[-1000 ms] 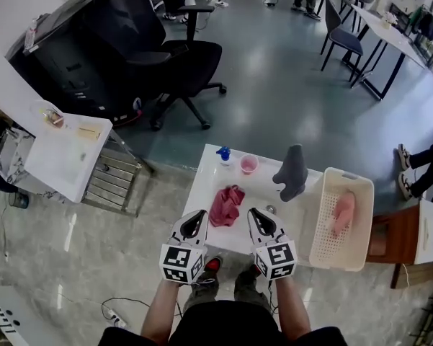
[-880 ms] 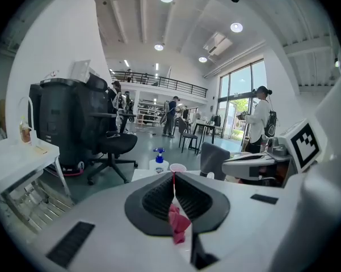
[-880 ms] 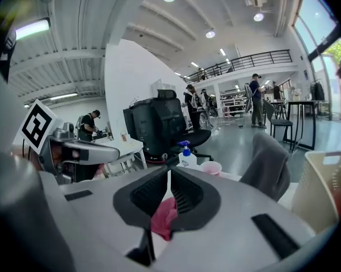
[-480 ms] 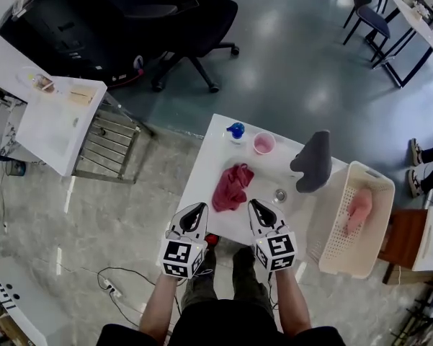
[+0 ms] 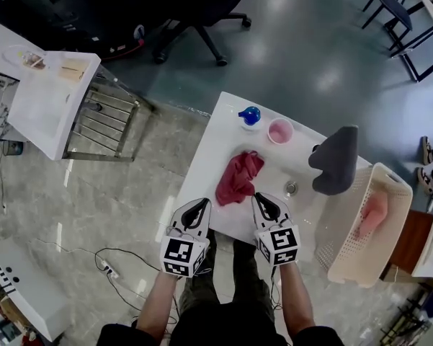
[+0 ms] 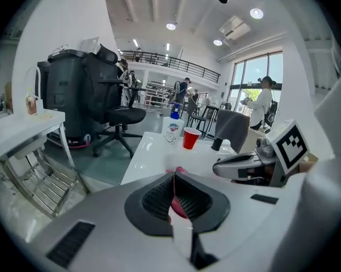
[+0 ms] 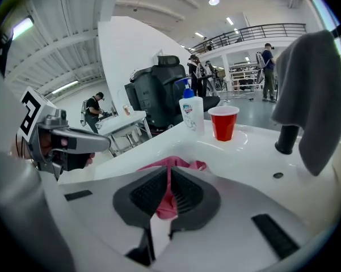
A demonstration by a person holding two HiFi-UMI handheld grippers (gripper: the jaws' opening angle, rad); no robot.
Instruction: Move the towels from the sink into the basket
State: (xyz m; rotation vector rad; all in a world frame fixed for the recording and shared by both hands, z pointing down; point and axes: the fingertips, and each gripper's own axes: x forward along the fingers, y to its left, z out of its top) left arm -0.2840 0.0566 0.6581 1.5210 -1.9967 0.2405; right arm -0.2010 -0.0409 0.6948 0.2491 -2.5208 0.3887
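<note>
We see a red towel point(image 5: 238, 179) crumpled in the sink point(image 5: 275, 173), and a pink towel point(image 5: 371, 215) in the basket point(image 5: 338, 233) at the counter's point(image 5: 210, 157) right edge. A grey towel point(image 5: 336, 161) drapes the tap point(image 7: 285, 137); a bottle point(image 5: 249, 115) and cup point(image 5: 280, 130) stand at the far edge. Our left gripper point(image 5: 202, 205) and right gripper point(image 5: 260, 198), jaws pressed together, flank the red towel's near end.

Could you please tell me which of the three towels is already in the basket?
The pale pink towel, lying inside the white basket; the dark red towel lies in the sink and the grey towel hangs over the tap.
</note>
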